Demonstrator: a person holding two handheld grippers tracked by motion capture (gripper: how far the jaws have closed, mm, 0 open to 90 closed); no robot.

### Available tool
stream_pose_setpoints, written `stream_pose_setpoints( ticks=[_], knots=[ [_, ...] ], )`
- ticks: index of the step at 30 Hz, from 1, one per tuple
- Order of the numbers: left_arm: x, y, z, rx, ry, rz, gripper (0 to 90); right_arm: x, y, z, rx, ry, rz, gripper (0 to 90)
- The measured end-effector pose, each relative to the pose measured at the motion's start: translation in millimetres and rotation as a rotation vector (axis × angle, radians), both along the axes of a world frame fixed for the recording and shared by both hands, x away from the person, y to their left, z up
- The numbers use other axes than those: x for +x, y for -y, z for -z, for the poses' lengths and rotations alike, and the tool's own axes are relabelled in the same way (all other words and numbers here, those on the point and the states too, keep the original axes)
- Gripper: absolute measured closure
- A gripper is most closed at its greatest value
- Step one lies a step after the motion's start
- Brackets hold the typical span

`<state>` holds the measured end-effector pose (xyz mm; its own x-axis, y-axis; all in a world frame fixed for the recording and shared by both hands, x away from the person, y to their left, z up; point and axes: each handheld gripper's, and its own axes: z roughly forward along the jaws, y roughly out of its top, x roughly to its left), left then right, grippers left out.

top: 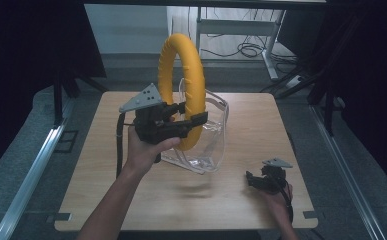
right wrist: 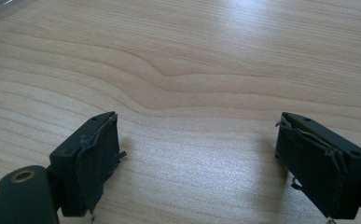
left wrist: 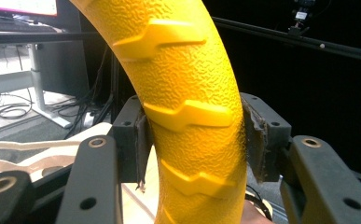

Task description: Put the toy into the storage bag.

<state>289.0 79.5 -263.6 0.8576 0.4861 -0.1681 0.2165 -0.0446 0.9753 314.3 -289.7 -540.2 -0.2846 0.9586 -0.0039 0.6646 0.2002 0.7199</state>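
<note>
A large yellow ring (top: 183,75) with raised chevron ridges is held upright above the table's middle. My left gripper (top: 193,116) is shut on its lower part. In the left gripper view both pads press the ring (left wrist: 187,121) from either side. Just behind and below the ring stands a clear plastic bag (top: 213,135) with its mouth upward. My right gripper (top: 253,181) rests low near the table's front right corner. Its jaws stand wide apart over bare wood in the right gripper view, right gripper (right wrist: 199,158) holding nothing.
The wooden table (top: 106,190) has bare surface at the front and left. Dark curtains flank both sides. Desk legs and cables (top: 251,49) lie on the floor beyond the far edge.
</note>
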Motion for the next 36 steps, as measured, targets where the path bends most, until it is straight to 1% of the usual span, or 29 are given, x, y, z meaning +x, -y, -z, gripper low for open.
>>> stream_pose_setpoints(
  ticks=[2,9,10,13,17,24,30,36],
  knots=[
    [0.3,2.0,-0.7,-0.001,-0.003,0.002,48.2,0.0,0.1,0.0,-0.001,0.000,-0.002,13.5],
    [0.3,11.3,-1.0,-0.007,0.012,0.021,48.2,0.0,0.2,0.0,0.000,0.000,-0.002,13.5],
    [0.3,12.9,-1.2,-0.007,0.010,0.023,48.2,0.0,0.1,0.0,0.000,0.000,-0.002,13.6],
    [1.1,19.8,-1.3,-0.001,0.012,0.036,48.2,0.0,0.2,0.0,-0.001,0.000,-0.003,13.5],
    [1.0,24.9,1.1,0.002,0.017,0.045,48.2,-0.1,0.1,-0.1,0.000,0.000,-0.003,13.6],
    [0.8,34.6,0.9,0.008,0.018,0.058,48.2,-0.2,0.0,-0.1,0.001,-0.001,-0.001,13.6],
    [-0.2,38.6,-1.4,-0.008,0.016,0.073,48.1,-0.1,0.0,-0.1,-0.001,0.000,-0.001,13.6],
    [1.8,46.8,1.5,0.006,0.010,0.084,48.1,-0.2,0.0,-0.1,0.000,0.000,-0.001,13.6]
  ],
)
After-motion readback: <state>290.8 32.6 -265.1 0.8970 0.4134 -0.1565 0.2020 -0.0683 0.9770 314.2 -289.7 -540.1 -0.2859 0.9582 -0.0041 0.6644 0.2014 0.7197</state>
